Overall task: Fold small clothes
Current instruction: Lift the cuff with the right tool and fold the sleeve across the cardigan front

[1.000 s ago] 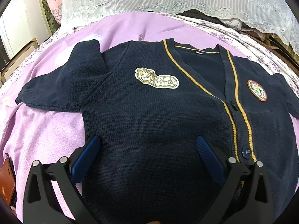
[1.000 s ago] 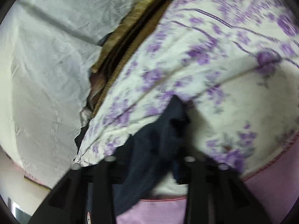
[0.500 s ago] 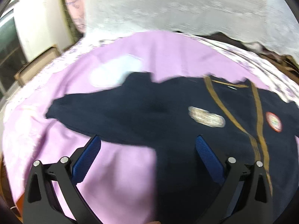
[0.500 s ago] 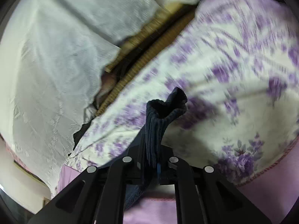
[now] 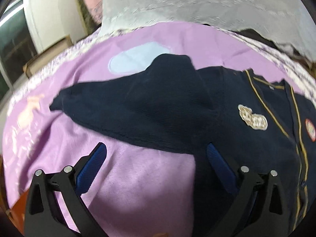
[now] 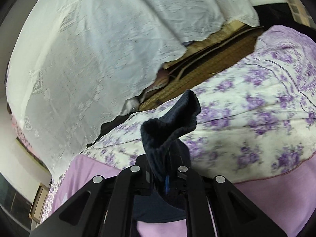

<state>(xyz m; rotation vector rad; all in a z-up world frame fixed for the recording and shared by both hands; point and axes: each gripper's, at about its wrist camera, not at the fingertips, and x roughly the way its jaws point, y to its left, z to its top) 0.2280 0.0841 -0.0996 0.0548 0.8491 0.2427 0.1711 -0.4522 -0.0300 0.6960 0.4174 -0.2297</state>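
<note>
A pink blanket [image 5: 150,187] covers the bed and fills most of the left wrist view; a white lace cloth [image 5: 197,2] hangs beyond it at twelve o'clock, with a pale wall and dark window [image 5: 11,39] at ten. The navy cardigan [image 5: 246,130] lies flat on the blanket toward three o'clock, one sleeve [image 5: 122,106] stretched toward nine. The left gripper [image 5: 156,158] hovers with jaws spread wide, nothing between them. The right gripper [image 6: 164,169] is clamped on the other sleeve's cuff [image 6: 171,122], raised over a purple-flowered quilt [image 6: 256,106].
</note>
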